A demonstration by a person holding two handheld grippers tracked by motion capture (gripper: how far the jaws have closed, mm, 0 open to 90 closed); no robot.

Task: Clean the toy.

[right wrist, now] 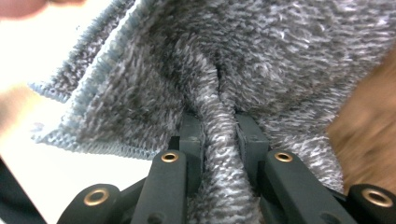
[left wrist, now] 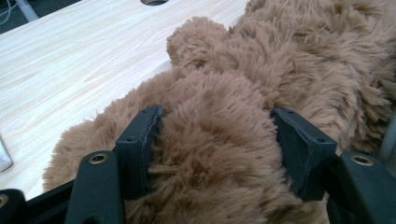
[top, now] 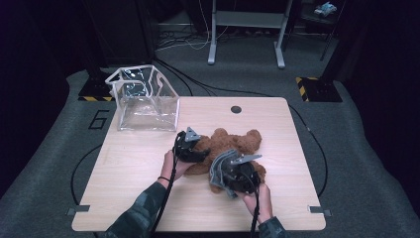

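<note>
Right now a brown teddy bear lies on the wooden counter, near its middle, with its head toward the far edge. The left gripper sits at the bear's left side, and in the left gripper view its fingers are clamped on a thick fold of the bear's fur, one pad pressed into each side of the plush limb. The fur bulges up between the pads and over their edges.

The right gripper is over the bear's lower body, nearer the person's edge of the counter. It holds a grey knitted cloth, which hangs in folds from the gripper and lies against the bear. In the right gripper view its fingers are nearly together, pinching a narrow ridge of the grey cloth between them; the rest of the cloth spreads out above the pinch, and a patch of brown fur shows at the right edge of that view.

A clear plastic bag with white trim stands open at the far left corner of the counter, well apart from the bear and both grippers. A round hole sits in the counter near the far edge, beyond the bear's head.
</note>
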